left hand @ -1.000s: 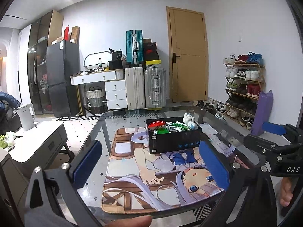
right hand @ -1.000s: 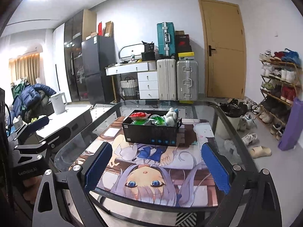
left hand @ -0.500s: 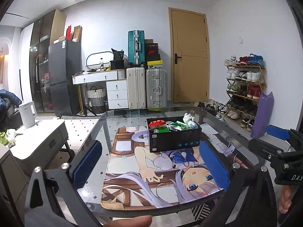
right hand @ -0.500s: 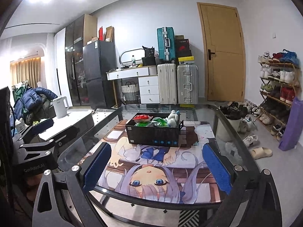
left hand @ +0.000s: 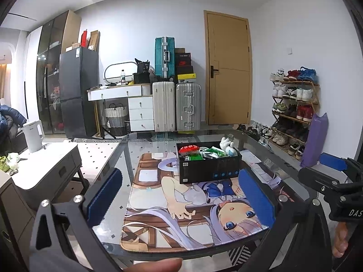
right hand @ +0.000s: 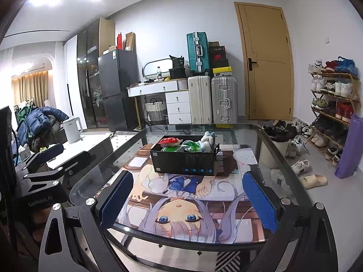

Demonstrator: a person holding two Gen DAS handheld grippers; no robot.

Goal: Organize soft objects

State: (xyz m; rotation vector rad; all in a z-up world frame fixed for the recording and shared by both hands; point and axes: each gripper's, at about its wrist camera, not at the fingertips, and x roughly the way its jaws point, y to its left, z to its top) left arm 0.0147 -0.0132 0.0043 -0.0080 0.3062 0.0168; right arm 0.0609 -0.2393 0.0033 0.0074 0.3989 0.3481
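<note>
A black box (left hand: 208, 167) stands on a printed anime mat (left hand: 181, 206) on a glass table; it also shows in the right wrist view (right hand: 185, 159). Inside lie a red packet (left hand: 188, 149), green packets (left hand: 214, 151) and a white plush toy (left hand: 226, 144). My left gripper (left hand: 179, 190) is open and empty, held back from the box over the table's near edge. My right gripper (right hand: 189, 198) is open and empty, also short of the box. Each gripper shows at the edge of the other's view.
The glass table rim (right hand: 283, 158) curves around the mat. A white side table with a kettle (left hand: 34, 136) stands left. Suitcases (left hand: 175, 106), a drawer desk, a fridge and a door are behind. A shoe rack (left hand: 292, 111) and loose shoes are on the right.
Both grippers have risen and drawn back slightly, so the table and box sit lower in view. Both stay open and empty.
</note>
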